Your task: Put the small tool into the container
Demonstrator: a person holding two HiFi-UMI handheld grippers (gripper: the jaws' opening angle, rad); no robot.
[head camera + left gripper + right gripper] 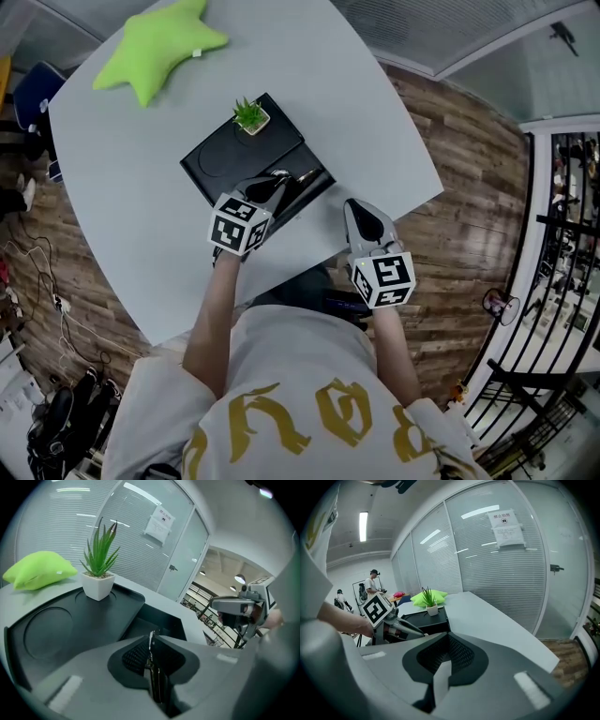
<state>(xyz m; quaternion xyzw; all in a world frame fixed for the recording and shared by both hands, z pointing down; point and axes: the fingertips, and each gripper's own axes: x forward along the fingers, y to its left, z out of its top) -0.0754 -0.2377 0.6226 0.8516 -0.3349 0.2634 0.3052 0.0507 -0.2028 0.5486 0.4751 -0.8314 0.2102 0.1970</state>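
A black organiser tray [220, 159] lies mid-table, with a round recess and a deeper open compartment [161, 620] at its near right end. My left gripper [279, 180] hovers just over that compartment, shut on a thin metal small tool [150, 654] that stands upright between the jaws and pokes out past their tips. The right gripper [359, 208] hangs near the table's front edge, to the right of the tray and apart from it, shut with nothing in it. In the right gripper view the left gripper [382, 618] shows over the tray [429, 616].
A small potted plant [249, 115] in a white pot stands on the tray's far corner. A lime-green star cushion [159, 49] lies at the table's far left. The grey table [375, 141] ends just before me, with wooden floor [469, 187] to the right.
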